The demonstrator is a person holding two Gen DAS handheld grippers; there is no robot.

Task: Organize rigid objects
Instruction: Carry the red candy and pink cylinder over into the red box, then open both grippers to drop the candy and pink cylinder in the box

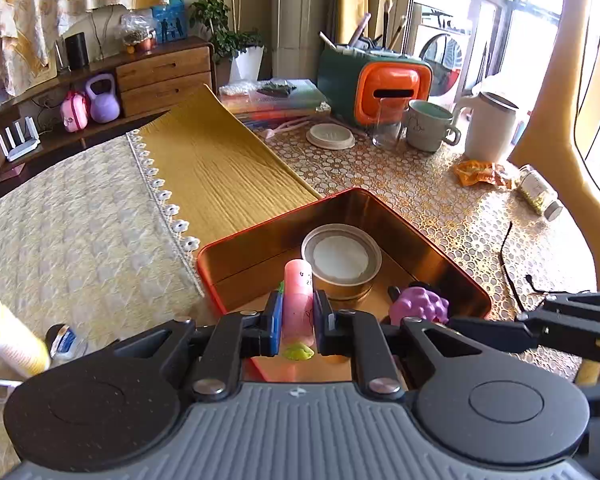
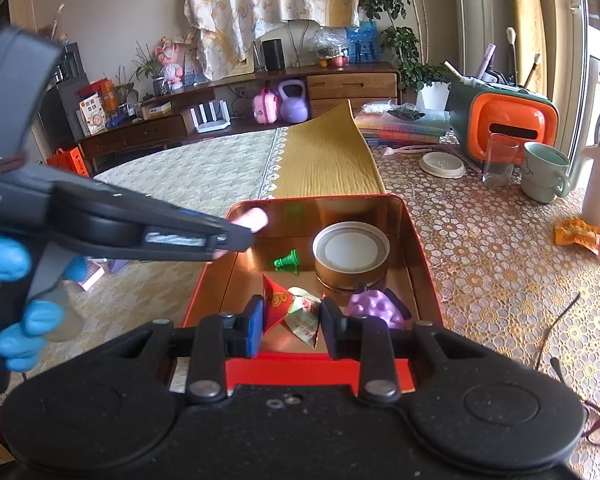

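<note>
Pink tube (image 1: 298, 300) upright in left gripper (image 1: 297, 322)

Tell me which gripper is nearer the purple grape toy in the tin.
Right. The right gripper hovers just left of the purple grape toy; the left gripper, holding the pink tube, is farther off.

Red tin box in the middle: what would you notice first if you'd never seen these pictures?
The shiny red tin box on the lacy table, holding a round lidded jar, a purple grape toy and a tiny green piece. Then the left claw, clamped on a pink tube over the box. Behind, an orange and green case stands out.
</note>
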